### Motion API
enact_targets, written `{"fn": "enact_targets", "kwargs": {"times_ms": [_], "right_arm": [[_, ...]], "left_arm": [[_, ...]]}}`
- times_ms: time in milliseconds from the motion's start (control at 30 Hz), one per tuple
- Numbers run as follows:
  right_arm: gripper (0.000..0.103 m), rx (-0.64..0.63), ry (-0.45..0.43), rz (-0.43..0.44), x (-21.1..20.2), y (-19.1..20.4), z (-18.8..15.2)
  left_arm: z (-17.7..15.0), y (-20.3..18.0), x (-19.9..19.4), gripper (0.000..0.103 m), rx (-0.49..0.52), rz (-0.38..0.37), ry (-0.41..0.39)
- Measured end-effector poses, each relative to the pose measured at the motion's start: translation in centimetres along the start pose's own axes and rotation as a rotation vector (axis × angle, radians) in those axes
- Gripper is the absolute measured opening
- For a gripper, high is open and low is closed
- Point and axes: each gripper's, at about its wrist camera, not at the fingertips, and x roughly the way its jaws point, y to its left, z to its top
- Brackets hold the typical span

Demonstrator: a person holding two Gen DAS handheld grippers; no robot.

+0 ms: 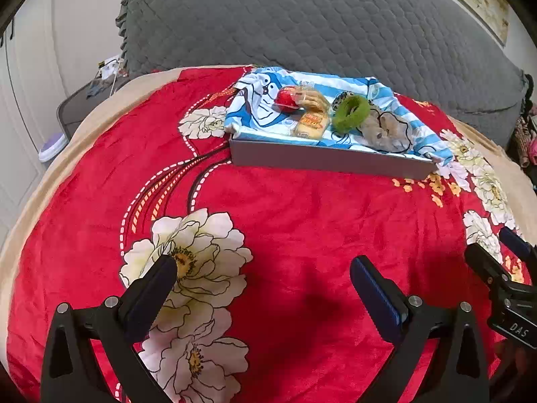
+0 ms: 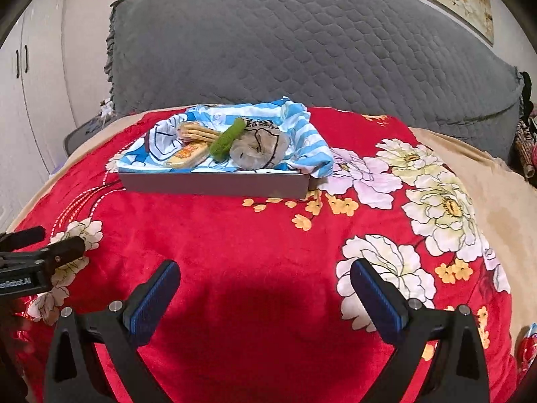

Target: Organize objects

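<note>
Blanket (image 1: 302,208) carries a gray tray (image 1: 329,159) near its far edge, holding light, soft things, a green scrunchie (image 1: 350,114) best pinched on its ring, while left gripper (image 1: 265,282) and right gripper (image 2: 265,280) hover, jaws apart, empty.

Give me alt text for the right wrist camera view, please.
A grey tray lined with blue-striped cloth sits on a red floral blanket, holding snack packets, a green scrunchie and a grey fabric item. The right claw hangs open in front.

open red blanket (image 1: 302,218) ahead, grey tray (image 2: 214,184) blocking beyond, headboard (image 2: 302,43) behind
</note>
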Motion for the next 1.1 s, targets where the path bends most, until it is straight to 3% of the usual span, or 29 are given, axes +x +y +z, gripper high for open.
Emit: {"fn": "enact_targets", "kwargs": {"times_ms": [1100], "right_arm": [[0.102,-0.024,0.061,-0.015,1.4,0.5,-2.4]], "left_arm": [[-2.5,-1.3,3.0,0.103,0.046,0.001,0.037]]}}
